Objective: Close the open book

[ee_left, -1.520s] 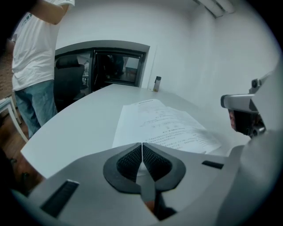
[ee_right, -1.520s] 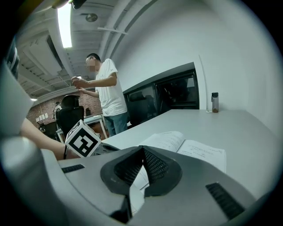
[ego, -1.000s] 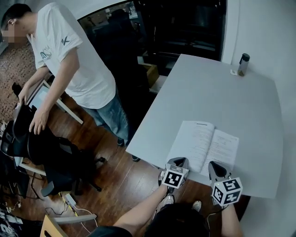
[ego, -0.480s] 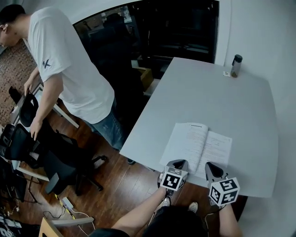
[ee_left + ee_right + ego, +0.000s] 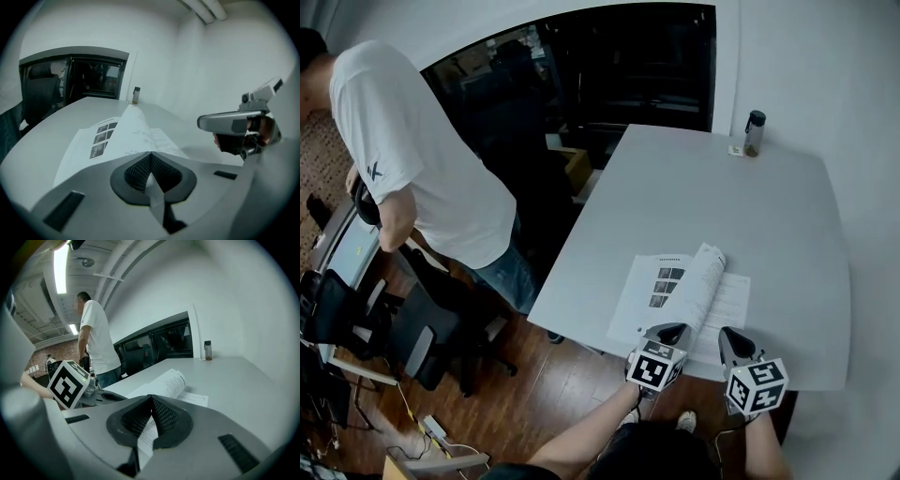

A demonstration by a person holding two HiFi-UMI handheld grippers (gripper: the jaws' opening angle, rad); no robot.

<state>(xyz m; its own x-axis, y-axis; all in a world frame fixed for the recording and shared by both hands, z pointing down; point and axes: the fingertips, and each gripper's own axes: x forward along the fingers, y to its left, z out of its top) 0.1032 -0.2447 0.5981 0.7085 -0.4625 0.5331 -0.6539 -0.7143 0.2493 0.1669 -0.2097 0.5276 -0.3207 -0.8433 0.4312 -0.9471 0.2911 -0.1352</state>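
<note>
Left fingers (image 5: 137,171) (ribbed) gripping, book (image 5: 125,136) curled

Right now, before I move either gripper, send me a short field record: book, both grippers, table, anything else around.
book: open white paper book, at the near edge of the white table, not yet closed
left pages: sheaf lifted, curling over toward the right side
left gripper: jaws together on the sheaf's near edge
right gripper: jaws together on the right-hand page at its near edge
other item: small dark-capped bottle at the table's far corner
bystander: person in a white T-shirt, standing left of the table
</note>
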